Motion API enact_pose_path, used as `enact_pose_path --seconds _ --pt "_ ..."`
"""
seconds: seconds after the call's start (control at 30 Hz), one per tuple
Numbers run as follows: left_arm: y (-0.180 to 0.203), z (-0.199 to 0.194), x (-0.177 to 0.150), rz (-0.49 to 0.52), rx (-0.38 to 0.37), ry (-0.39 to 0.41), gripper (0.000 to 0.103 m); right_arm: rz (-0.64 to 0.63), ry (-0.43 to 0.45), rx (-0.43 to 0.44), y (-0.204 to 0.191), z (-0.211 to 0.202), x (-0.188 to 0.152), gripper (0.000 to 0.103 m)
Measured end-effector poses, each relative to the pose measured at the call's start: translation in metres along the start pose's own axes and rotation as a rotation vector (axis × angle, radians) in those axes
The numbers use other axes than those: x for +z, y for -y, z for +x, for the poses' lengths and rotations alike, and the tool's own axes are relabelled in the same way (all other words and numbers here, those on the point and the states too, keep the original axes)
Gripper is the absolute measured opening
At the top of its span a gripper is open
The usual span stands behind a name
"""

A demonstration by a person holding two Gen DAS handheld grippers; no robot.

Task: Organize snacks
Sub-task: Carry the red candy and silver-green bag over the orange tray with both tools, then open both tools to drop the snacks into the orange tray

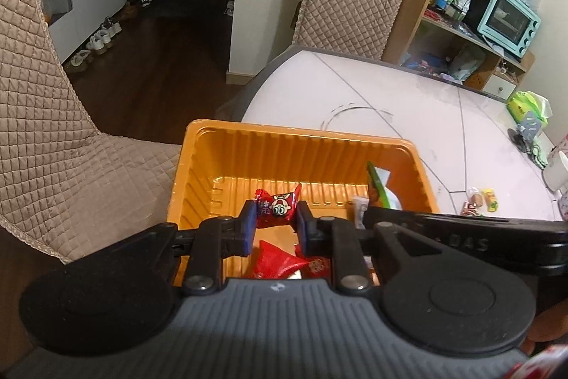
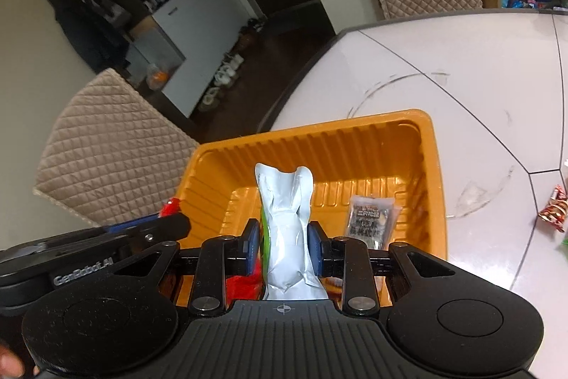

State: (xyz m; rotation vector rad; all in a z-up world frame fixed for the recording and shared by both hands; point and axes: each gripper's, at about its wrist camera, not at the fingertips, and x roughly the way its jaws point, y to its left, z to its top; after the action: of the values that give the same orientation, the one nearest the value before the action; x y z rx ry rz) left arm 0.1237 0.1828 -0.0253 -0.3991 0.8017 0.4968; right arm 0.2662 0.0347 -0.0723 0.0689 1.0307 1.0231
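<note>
Over the orange tray, the left gripper pinches a red candy and the right gripper a silver pouch, both seemingly light, crinkly, best held mid-body.

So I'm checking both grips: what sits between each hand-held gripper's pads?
Left wrist view: left hand-held gripper clamps a red candy. Right wrist view: right hand-held gripper clamps a silver pouch. Both over the orange tray.
</note>
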Motion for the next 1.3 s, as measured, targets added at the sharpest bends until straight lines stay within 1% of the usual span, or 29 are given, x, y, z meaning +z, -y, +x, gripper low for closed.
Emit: enact_pose_path --seconds 0.27,0.5,0.57,0.63,0.67,0.73,0.93,1.3 --pt "-0.010 0.017 0.006 0.000 0.007 -0.022 0.021 0.035 -0.004 -0.039 0.000 0.027 0.011 0.030" --pt "-0.015 0.024 0.006 -0.001 0.007 -0.037 0.021 0.071 0.003 -0.058 0.004 0.037 0.013 0.030" --pt "-0.015 0.025 0.006 -0.001 0.007 -0.039 0.021 0.082 -0.005 -0.063 0.006 0.039 0.013 0.034" --pt "-0.015 0.026 0.006 0.000 0.004 -0.042 0.021 0.079 -0.002 -0.077 0.005 0.038 0.014 0.052" --pt "-0.015 0.027 0.006 0.000 0.003 -0.043 0.021 0.077 0.009 -0.075 0.006 0.036 0.014 0.053" --pt "-0.015 0.027 0.005 0.003 -0.001 -0.043 0.021 0.074 0.023 -0.075 0.006 0.031 0.013 0.054" --pt "-0.010 0.027 0.004 0.011 -0.011 -0.046 0.021 0.060 0.007 -0.108 0.009 0.025 0.008 0.054" --pt "0.004 0.035 0.009 0.043 -0.035 -0.054 0.021 0.042 -0.009 -0.138 0.015 0.020 0.001 0.054"
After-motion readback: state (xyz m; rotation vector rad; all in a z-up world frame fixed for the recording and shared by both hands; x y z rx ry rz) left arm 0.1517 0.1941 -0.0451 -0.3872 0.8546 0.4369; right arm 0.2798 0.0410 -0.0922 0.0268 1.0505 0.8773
